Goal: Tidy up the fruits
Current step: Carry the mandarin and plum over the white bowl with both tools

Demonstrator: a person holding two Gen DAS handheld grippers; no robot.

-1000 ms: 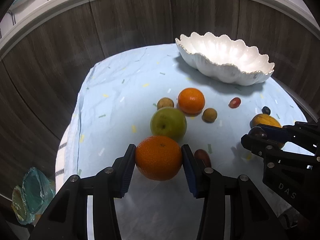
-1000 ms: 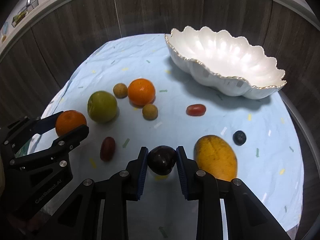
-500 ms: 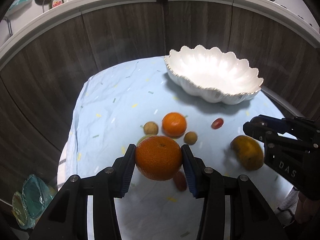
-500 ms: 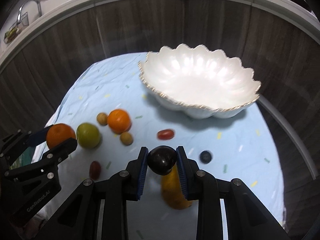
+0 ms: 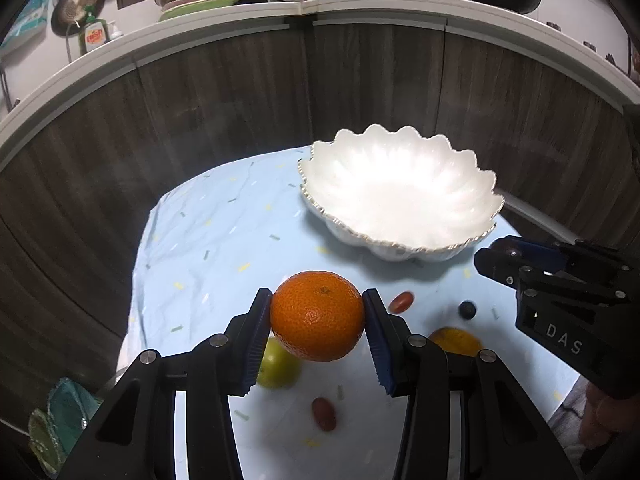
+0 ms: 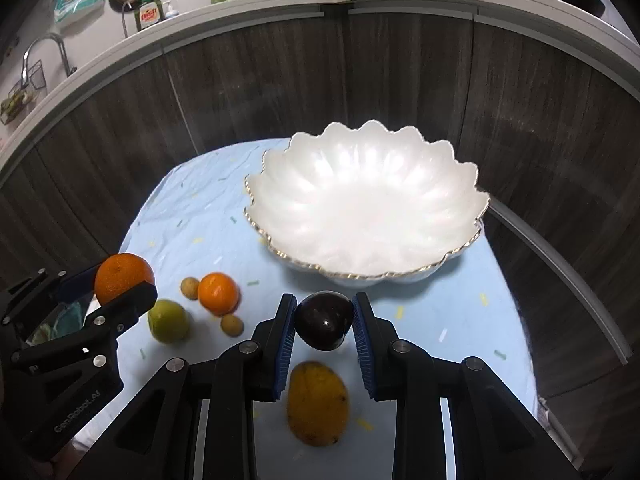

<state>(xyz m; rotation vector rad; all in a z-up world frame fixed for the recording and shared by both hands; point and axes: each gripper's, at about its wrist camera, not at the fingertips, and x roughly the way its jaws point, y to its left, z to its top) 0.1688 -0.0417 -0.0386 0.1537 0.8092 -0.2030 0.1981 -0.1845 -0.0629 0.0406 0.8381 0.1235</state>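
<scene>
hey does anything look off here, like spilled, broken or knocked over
Nothing stands out. The white bowl sits upright and empty on the blue cloth. The left gripper holds an orange, the right gripper a dark plum. The remaining fruit lies loose but intact on the cloth.

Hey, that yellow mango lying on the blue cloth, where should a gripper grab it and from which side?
Come straight down from above and close across the mango's narrow middle. It lies flat on the cloth with its long axis pointing toward the bowl, so the short width likely fits the fingers and the sides look unobstructed.
</scene>
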